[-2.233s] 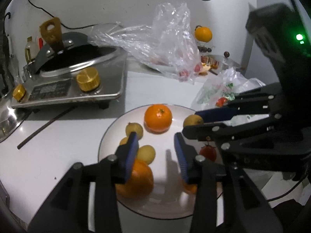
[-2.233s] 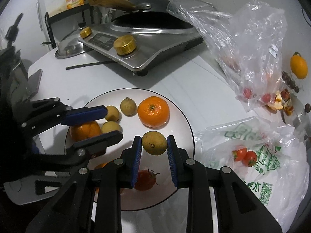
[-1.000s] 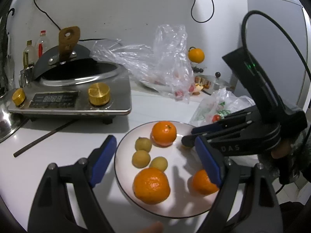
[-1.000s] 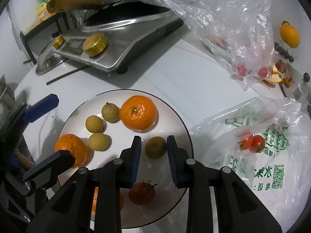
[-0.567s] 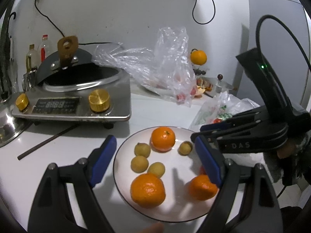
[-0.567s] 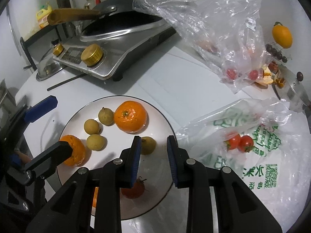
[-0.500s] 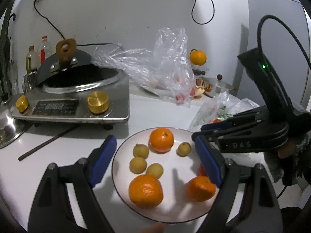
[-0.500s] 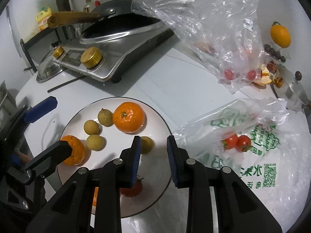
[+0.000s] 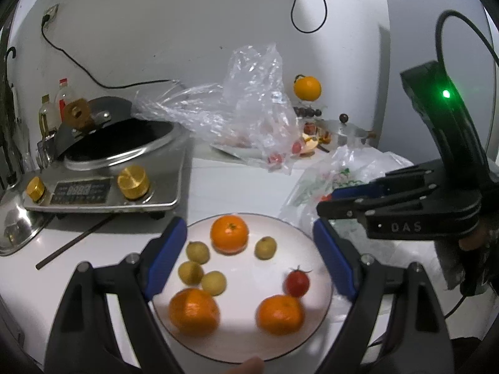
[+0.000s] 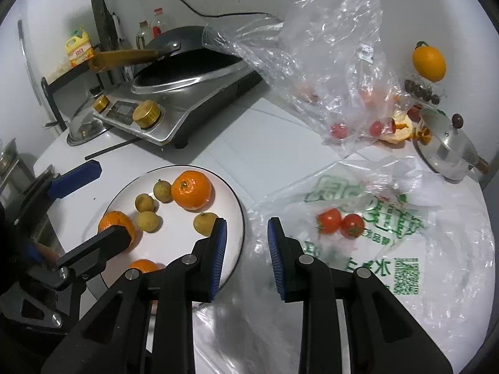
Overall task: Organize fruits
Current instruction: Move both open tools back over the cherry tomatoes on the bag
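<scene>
A white plate [image 9: 249,224] [image 10: 238,215] holds three oranges [image 9: 229,233], several small yellow-brown longans [image 9: 265,247] and one red tomato [image 9: 297,282]. My left gripper [image 9: 249,257] is open wide and empty, its jaws on either side of the plate. My right gripper [image 10: 246,247] is open and empty over the plate's right rim, beside a printed plastic bag [image 10: 389,249] with two tomatoes [image 10: 340,222] inside. The right gripper also shows in the left wrist view [image 9: 340,199], right of the plate.
An induction cooker with a black wok [image 9: 118,152] stands at the back left, a chopstick [image 9: 75,244] in front of it. A clear bag with small tomatoes [image 10: 336,62], an orange [image 10: 428,59], peel scraps and a steel lid [image 10: 449,152] sit at the back right.
The right gripper let go of the longan on the plate, drew back and swung right toward the printed bag. The left gripper opened wide and pulled back from the plate.
</scene>
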